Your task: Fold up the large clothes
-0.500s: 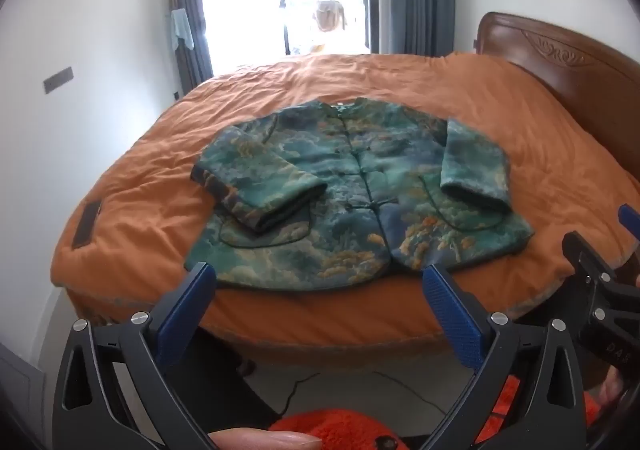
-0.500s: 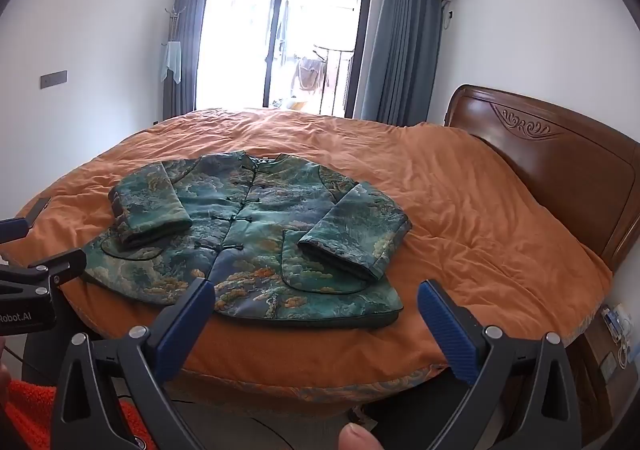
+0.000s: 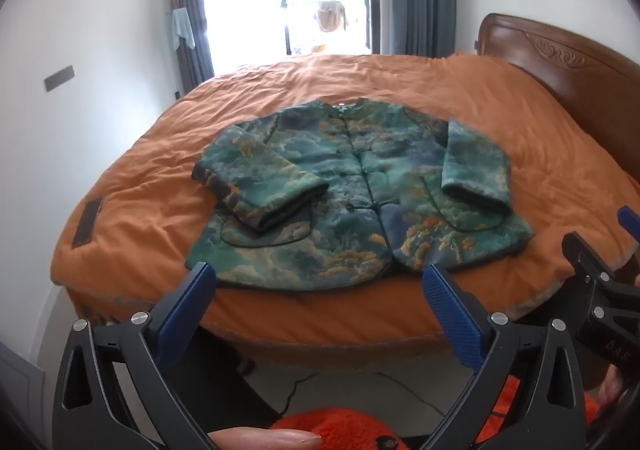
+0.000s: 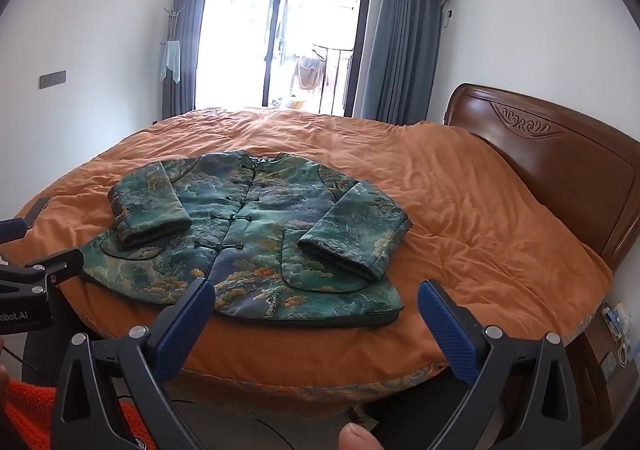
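Observation:
A green patterned jacket (image 3: 360,197) lies flat, front up and buttoned, near the front edge of an orange-covered bed (image 3: 540,153). Both sleeves are folded in over its front. It also shows in the right wrist view (image 4: 256,242). My left gripper (image 3: 320,310) is open and empty, held off the bed's front edge below the jacket's hem. My right gripper (image 4: 316,318) is open and empty, also short of the hem. The right gripper shows at the right edge of the left wrist view (image 3: 600,282).
A wooden headboard (image 4: 552,165) stands at the right of the bed. A dark flat object (image 3: 87,221) lies on the bed's left side. A window with curtains (image 4: 280,37) is behind. A nightstand with items (image 4: 612,338) sits at the right. A cable lies on the floor (image 3: 344,382).
Both grippers have shifted only slightly. The jacket has not moved and both grippers stay open.

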A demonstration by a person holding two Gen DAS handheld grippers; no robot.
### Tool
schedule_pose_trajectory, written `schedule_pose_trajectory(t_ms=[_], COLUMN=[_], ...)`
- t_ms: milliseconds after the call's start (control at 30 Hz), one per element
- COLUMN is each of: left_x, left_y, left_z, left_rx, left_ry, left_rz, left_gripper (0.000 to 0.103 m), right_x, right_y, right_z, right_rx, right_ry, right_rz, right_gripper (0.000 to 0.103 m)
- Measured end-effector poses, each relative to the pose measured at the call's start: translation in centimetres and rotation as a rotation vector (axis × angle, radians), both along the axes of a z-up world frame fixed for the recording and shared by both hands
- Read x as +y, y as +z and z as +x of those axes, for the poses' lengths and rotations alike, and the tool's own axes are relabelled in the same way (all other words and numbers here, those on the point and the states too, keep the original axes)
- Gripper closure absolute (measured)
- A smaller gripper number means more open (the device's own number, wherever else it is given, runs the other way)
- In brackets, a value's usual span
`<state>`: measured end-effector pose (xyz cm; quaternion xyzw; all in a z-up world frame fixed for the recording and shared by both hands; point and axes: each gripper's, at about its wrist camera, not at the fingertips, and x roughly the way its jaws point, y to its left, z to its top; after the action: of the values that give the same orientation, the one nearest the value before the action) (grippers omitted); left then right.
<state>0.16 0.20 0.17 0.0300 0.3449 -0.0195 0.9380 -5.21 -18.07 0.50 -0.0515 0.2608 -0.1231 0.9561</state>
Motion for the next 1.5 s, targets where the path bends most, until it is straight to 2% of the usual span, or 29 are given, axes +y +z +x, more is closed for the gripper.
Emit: schedule_pose_trajectory(t_ms=[1500], left_x=[0.03], left_y=[-0.06], left_z=[-0.02], left_rx=[-0.007], left_ry=[0.0], left_rz=[0.009], left_gripper=[0.0], right_x=[-0.18], right_y=[-0.04], right_z=[-0.16], right_rx=[-0.004], right_ry=[0.002], right_rz=[0.0], right_gripper=[0.0])
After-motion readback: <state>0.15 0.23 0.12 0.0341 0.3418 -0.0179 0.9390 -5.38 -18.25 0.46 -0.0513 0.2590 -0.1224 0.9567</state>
